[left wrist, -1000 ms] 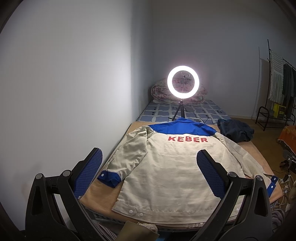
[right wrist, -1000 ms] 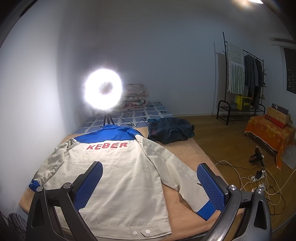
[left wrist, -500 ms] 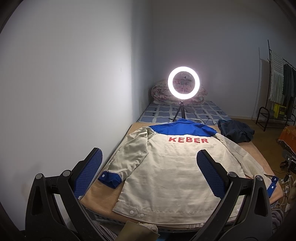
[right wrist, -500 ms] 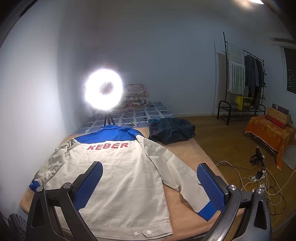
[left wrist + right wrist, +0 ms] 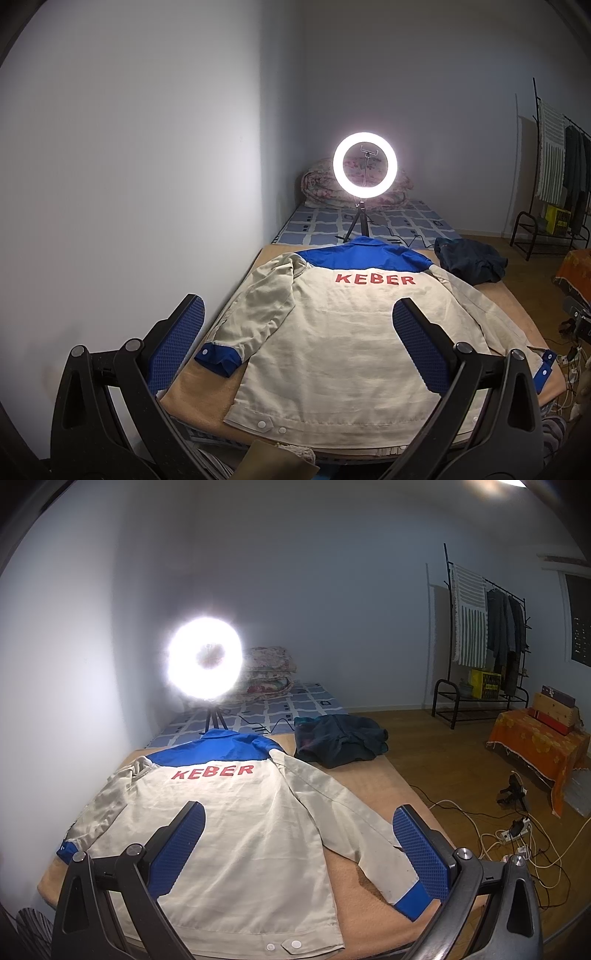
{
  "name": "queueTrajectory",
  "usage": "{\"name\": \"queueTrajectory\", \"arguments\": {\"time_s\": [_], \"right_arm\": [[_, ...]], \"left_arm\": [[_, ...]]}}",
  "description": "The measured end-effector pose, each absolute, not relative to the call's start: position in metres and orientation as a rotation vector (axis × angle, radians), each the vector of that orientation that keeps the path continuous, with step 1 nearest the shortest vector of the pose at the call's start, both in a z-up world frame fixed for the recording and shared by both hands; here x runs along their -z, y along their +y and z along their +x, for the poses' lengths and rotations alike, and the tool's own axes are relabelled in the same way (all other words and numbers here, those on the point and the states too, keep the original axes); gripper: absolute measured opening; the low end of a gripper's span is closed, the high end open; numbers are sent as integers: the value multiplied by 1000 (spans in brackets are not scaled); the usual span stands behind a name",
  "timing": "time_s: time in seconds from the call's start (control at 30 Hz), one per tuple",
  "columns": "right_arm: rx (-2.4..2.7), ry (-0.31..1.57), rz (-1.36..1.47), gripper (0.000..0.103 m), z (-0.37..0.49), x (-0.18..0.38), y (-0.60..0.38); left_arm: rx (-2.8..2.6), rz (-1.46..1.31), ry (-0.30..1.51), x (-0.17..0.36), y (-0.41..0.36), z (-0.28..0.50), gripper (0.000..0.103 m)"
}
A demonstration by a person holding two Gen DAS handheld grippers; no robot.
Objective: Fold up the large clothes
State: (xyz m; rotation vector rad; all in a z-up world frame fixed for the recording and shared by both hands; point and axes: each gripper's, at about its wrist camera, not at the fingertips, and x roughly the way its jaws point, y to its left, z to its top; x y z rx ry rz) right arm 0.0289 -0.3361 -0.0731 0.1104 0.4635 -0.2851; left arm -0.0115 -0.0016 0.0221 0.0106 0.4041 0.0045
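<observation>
A beige work jacket (image 5: 332,343) (image 5: 236,830) with a blue yoke, blue cuffs and red "KEBER" lettering lies back-up and spread flat on a tan-covered bed (image 5: 199,387) (image 5: 373,779). Its sleeves angle out to both sides, the left cuff (image 5: 218,360) near the wall side and the right cuff (image 5: 415,899) near the floor side. My left gripper (image 5: 295,339) hovers open above the hem end, holding nothing. My right gripper (image 5: 297,843) is also open and empty, held above the jacket's lower right half.
A lit ring light on a tripod (image 5: 365,166) (image 5: 205,657) stands beyond the collar. A dark crumpled garment (image 5: 469,260) (image 5: 340,738) lies at the bed's far right corner. Folded quilts (image 5: 267,672), a clothes rack (image 5: 484,635) and floor cables (image 5: 517,834) are around.
Both grippers have drifted slightly; the jacket sits a little lower and nearer in the views. Nothing has been gripped or moved.
</observation>
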Motion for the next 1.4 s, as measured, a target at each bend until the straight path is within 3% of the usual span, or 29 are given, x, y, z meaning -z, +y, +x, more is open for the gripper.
{"name": "queueTrajectory", "arguments": {"time_s": [0.7, 1.4], "right_arm": [[327, 467, 97, 103, 41, 74, -333], [121, 489, 89, 103, 97, 79, -263]], "left_arm": [[-23, 9, 409, -13, 1, -6, 103], [-112, 2, 491, 44, 58, 9, 103]]}}
